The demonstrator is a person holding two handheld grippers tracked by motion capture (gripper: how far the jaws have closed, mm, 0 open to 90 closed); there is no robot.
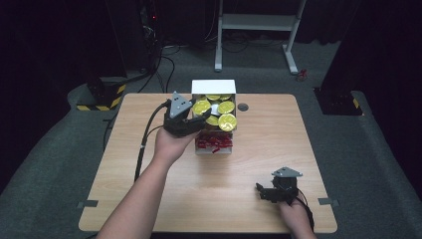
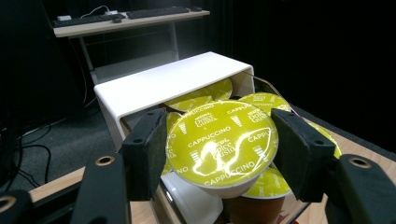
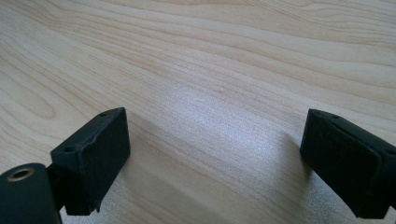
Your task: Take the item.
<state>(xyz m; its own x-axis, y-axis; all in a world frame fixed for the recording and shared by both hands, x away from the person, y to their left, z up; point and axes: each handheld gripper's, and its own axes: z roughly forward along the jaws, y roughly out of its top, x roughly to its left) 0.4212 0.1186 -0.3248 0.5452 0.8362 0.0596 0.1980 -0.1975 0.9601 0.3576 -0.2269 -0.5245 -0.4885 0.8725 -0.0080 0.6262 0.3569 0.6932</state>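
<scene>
Overhead forward; gripper views close (tabletop (image 1: pixel 209 189) shared)

A glossy yellow foil lid (image 2: pixel 219 140) is seen on the capsule, above a smooth white plastic cup wall. The box (image 2: pixel 173 81) is finished in smooth matt white. Pale wood grain with a soft sheen is shown by the worktop (image 3: pixel 210 60). Matt black rubbery pads (image 3: pixel 100 154) are fitted to the right hand-held gripper (image 3: pixel 215 158).

Dark lab: hazard-striped stands (image 1: pixel 102 97), cables (image 1: pixel 161 64), keyboard desk (image 2: pixel 126 21).

Yellow capsule lid (image 2: pixel 222 140): "CAPPUCCINO", "NESCAFÉ Dolce Gusto"; same print on neighbouring lids.
</scene>
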